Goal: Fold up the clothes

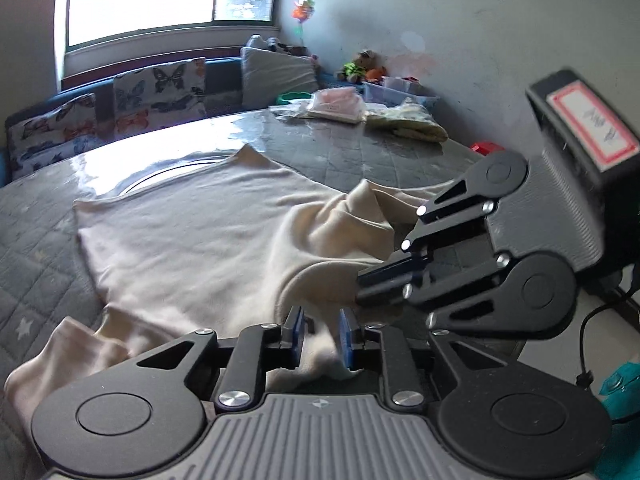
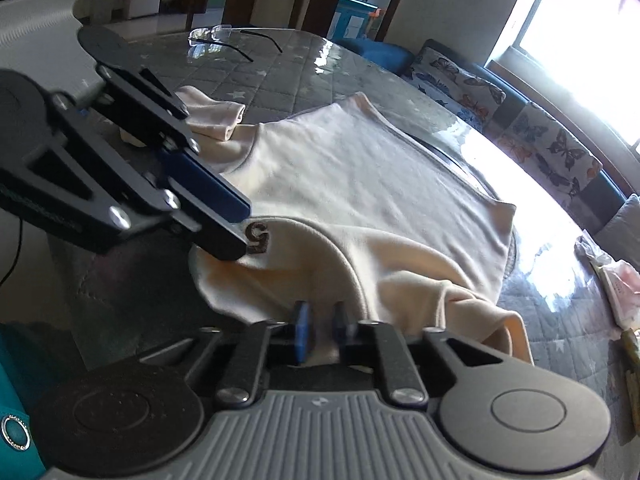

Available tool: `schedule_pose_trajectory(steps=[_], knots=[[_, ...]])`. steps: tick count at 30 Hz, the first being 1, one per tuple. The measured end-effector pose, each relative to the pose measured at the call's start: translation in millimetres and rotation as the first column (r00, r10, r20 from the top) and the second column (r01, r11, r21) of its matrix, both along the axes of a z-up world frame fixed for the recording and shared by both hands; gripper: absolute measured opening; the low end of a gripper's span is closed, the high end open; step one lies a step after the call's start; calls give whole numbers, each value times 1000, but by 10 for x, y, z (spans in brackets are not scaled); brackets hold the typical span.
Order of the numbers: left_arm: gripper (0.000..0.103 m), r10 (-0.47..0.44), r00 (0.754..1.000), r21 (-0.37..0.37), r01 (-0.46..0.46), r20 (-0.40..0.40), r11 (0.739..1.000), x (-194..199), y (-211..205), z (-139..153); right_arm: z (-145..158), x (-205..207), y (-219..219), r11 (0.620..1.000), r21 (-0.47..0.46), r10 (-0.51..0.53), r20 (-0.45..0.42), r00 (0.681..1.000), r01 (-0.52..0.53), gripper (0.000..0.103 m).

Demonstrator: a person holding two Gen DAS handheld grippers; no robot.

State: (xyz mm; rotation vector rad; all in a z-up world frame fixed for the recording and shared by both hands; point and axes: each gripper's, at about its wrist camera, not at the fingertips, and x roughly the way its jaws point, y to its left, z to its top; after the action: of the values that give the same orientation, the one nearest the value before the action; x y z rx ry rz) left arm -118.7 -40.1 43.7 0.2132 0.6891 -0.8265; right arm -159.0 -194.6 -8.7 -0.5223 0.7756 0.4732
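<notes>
A cream long-sleeved shirt lies spread on the quilted grey table, its hem toward the window. My left gripper is shut on the shirt's near edge by the collar. My right gripper shows at the right of the left wrist view, shut on the cloth beside it. In the right wrist view the shirt carries a dark "5" patch; my right gripper pinches its near edge and my left gripper grips by the patch. One sleeve lies at the far left.
Eyeglasses lie at the table's far side. Packaged items and a yellow cloth sit at the back right. Butterfly cushions line a bench under the window. A teal object stands off the near table edge.
</notes>
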Motion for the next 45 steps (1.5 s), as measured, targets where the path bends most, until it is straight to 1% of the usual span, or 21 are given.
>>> schedule_pose_trajectory(steps=[2, 4, 6, 9, 10, 11, 13, 14, 15, 17, 21, 22, 23, 26, 30, 33, 36, 38, 42, 43, 45], knots=[[21, -20, 1000, 24, 20, 1, 1000, 11, -44, -55, 31, -20, -31, 1000, 5, -4, 4, 1000, 4, 4], [21, -39, 999, 48, 39, 3, 998, 21, -87, -107, 99, -61, -76, 1000, 12, -7, 10, 1000, 7, 3], [21, -37, 999, 79, 36, 14, 996, 14, -104, -139, 154, -101, -110, 1000, 20, -6, 11, 1000, 6, 2], [18, -45, 999, 81, 44, 13, 996, 12, -83, -142, 233, -161, -156, 999, 34, -3, 7, 1000, 2, 2], [12, -42, 999, 82, 41, 11, 996, 21, -80, -142, 239, -157, -151, 999, 37, 4, 5, 1000, -4, 2], [12, -38, 999, 83, 37, 8, 996, 30, -76, -140, 243, -150, -143, 999, 40, 9, 5, 1000, -9, 5], [9, -20, 1000, 71, 20, 2, 997, 52, -62, -119, 229, -118, -112, 999, 43, 6, 21, 1000, -7, 15], [9, -11, 1000, 61, 10, 1, 998, 60, -50, -96, 216, -100, -95, 999, 44, 6, 26, 1000, -8, 24], [9, -4, 1000, 50, 4, -2, 999, 63, -32, -72, 183, -79, -74, 999, 43, 12, 22, 1000, -13, 25], [9, 1, 1000, 35, -1, -4, 999, 54, 4, -30, 116, -40, -33, 999, 40, 23, 14, 1000, -24, 25], [9, -6, 1000, 16, 6, 1, 1000, 15, 55, 14, -22, -6, 21, 1000, -18, 19, 22, 1000, -19, 22], [9, -10, 1000, 9, 10, 1, 1000, 6, 61, 22, -32, -4, 16, 1000, -25, 12, 25, 1000, -12, 12], [9, -14, 1000, 8, 14, 4, 1000, 1, 60, 24, 5, -28, -8, 1000, -16, 12, 28, 1000, -11, 5], [10, -16, 1000, -2, 16, 3, 1000, 14, 74, 26, 114, -100, -81, 1000, 9, 10, 36, 999, -10, 3], [10, -38, 999, -58, 36, -25, 998, 44, 158, 30, 255, -196, -175, 999, 41, 7, 44, 999, -9, 2], [10, -68, 997, -28, 67, -46, 997, 44, 137, -46, 268, -252, -225, 999, 49, 9, 0, 1000, -9, 1], [10, -95, 993, 0, 95, -71, 995, 33, 105, -118, 160, -271, -246, 999, 45, 21, -50, 999, -18, 1], [10, -113, 991, -9, 112, -70, 994, 1, 110, -96, 192, -240, -285, 997, 82, -6, -43, 999, 10, 2], [10, -154, 987, -36, 152, -53, 988, -29, 100, -10, 321, -75, -272, 990, 137, -47, 39, 998, 41, 5], [10, -161, 986, -41, 159, -47, 986, -32, 94, 12, 293, 6, -254, 987, 153, -51, 27, 998, 46, 8], [11, -149, 988, -47, 148, -26, 988, -18, 96, 68, 227, 163, -217, 982, 180, -57, 3, 998, 55, 9]])
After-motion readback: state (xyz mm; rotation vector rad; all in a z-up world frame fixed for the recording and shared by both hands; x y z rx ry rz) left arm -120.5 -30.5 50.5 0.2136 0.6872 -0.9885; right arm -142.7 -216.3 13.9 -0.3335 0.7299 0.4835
